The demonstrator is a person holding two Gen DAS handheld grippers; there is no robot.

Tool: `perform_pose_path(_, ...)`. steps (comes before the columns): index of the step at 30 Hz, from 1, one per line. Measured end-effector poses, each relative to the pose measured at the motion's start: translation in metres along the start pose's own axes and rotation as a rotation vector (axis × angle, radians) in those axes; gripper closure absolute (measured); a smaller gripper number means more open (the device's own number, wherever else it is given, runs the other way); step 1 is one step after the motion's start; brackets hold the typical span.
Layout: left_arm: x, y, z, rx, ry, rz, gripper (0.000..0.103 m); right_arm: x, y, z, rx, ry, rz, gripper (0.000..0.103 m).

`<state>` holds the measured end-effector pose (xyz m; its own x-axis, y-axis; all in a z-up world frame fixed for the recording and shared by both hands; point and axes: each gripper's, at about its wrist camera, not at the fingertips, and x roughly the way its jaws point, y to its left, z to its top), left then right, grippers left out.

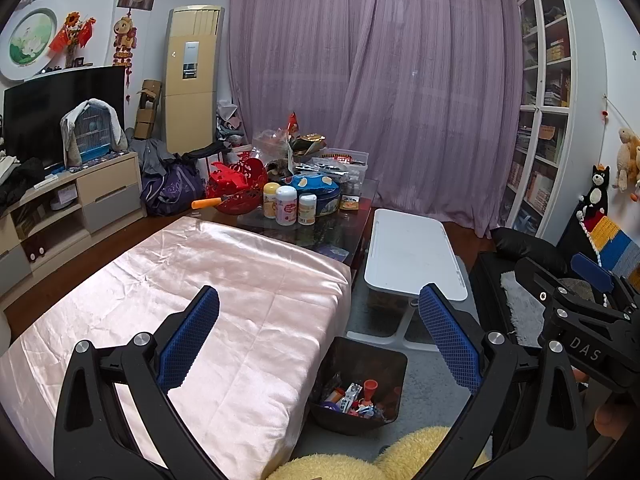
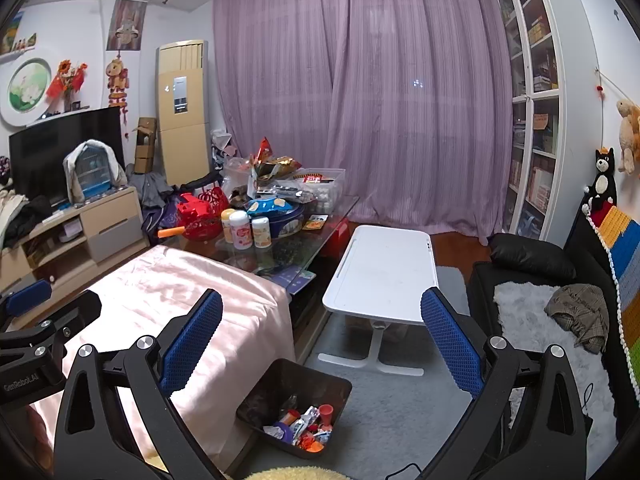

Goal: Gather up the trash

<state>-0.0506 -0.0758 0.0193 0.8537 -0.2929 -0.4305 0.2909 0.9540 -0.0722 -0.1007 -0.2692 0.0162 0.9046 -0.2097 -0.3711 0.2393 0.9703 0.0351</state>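
Note:
A black bin [image 1: 360, 384] [image 2: 294, 404] stands on the grey carpet beside the pink-covered table [image 1: 224, 300] [image 2: 168, 300]. Several colourful wrappers and small cups lie in its bottom. My left gripper [image 1: 318, 304] is open and empty, held high over the table's corner and the bin. My right gripper [image 2: 322, 306] is also open and empty, raised above the bin and the carpet. Each gripper shows at the edge of the other's view. The pink cloth bears nothing that I can see.
A glass coffee table [image 1: 320, 232] [image 2: 296, 248] behind the pink cloth is crowded with bottles, a blue tin and a red basket. A white low desk [image 1: 412, 252] [image 2: 384, 272] stands right of it. A black sofa [image 2: 532, 280] lies right, a TV cabinet [image 1: 80, 196] left.

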Motion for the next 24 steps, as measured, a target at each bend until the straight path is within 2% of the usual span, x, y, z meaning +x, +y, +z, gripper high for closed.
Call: perform_pose_path(24, 0.0012, -0.0034, -0.0016, -0.002, 0.005, -0.005, 0.008, -0.0005, 0.0008, -0.0059, 0.015, 0.000, 0.000, 0.003)
